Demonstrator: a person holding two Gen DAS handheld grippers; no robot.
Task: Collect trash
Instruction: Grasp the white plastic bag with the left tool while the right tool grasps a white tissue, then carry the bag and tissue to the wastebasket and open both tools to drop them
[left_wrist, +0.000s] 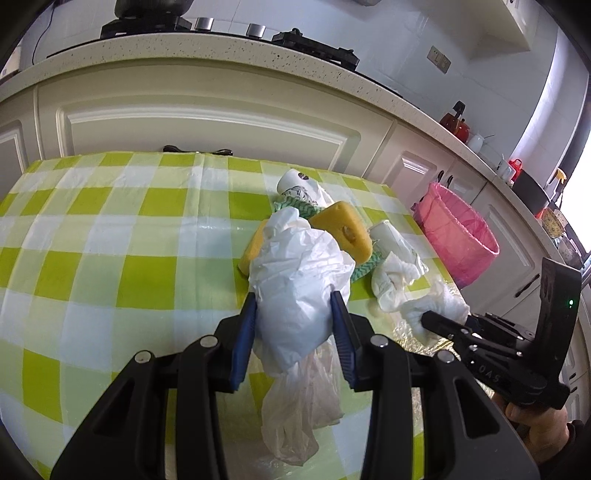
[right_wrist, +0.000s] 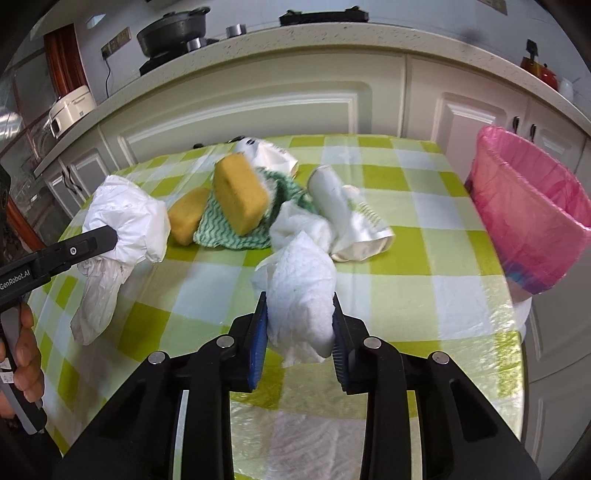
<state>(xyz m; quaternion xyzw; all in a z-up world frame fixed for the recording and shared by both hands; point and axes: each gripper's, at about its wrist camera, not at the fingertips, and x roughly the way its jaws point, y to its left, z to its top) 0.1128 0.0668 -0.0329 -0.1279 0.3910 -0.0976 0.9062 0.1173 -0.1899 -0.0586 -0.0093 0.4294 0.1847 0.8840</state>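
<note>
Step in hand: both grippers have trash gripped and seemingly raised a little off the counter (right_wrist: 424, 206); by this reading the pick-up is done and the carry to the bin is what remains.
Left gripper (left_wrist: 293, 314): its blue pads are clamped on a crumpled white plastic bag (left_wrist: 299, 280), whose loose tail hangs below the fingers.
Right gripper (right_wrist: 300, 317): clamped on a wad of white paper towel (right_wrist: 303, 288), held above the checked cloth.
Bin: a pink-lined trash bin (right_wrist: 532, 206) stands off the counter's right edge, tilted in the view, mouth open toward the counter.
Trash left on the counter: two yellow sponges (right_wrist: 240, 192), a green-and-white cloth (right_wrist: 221, 229), a squashed white tube (right_wrist: 332, 192), more crumpled paper (right_wrist: 295, 221), all heaped together mid-counter.
Next move: probably swing the paper towel right over the bin's rim before releasing; the bag has farther to travel and its dangling tail may snag the heap.
</note>
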